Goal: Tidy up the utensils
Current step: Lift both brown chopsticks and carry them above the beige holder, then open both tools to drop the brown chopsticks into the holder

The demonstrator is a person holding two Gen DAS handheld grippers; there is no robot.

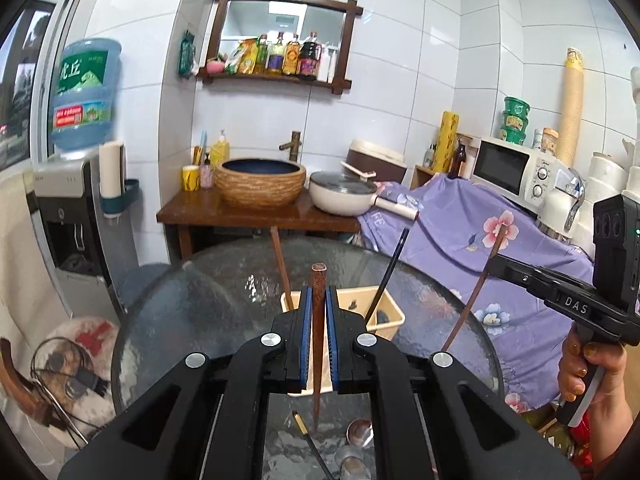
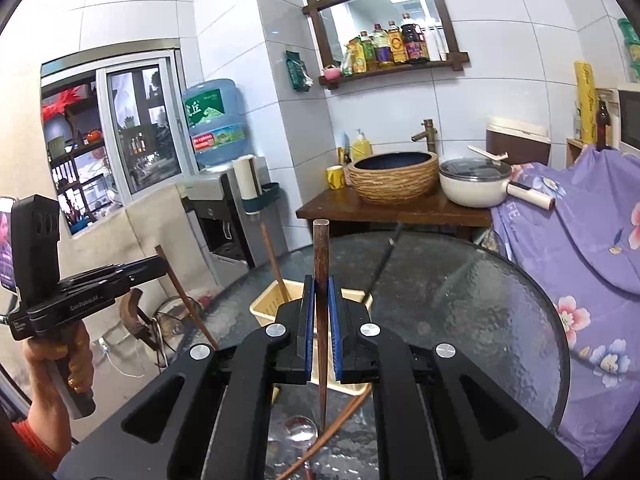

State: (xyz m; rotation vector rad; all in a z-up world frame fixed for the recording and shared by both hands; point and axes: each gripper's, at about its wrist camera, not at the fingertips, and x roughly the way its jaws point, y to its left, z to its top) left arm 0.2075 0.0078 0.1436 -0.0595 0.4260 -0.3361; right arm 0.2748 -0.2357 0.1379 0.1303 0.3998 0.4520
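Observation:
My left gripper (image 1: 319, 300) is shut on a brown wooden chopstick (image 1: 319, 280), held upright, tip down above the glass table. My right gripper (image 2: 320, 292) is shut on a second brown chopstick (image 2: 321, 248), also upright. Each gripper shows in the other's view, the right one (image 1: 494, 262) and the left one (image 2: 160, 260). A cream plastic utensil basket (image 1: 390, 314) stands on the table just beyond both grippers and also shows in the right wrist view (image 2: 268, 304). It holds a brown chopstick (image 1: 280, 260) and a black one (image 1: 394, 264). Metal spoons (image 1: 358, 434) and a black chopstick (image 1: 308, 436) lie on the table below.
The round glass table (image 2: 480, 300) is in front of a wooden stand with a woven basin (image 2: 394, 176) and a white pot (image 2: 476, 186). A purple floral cloth (image 1: 460, 232) covers a counter at right, with a microwave (image 1: 516, 170). A water dispenser (image 2: 216, 200) stands at left.

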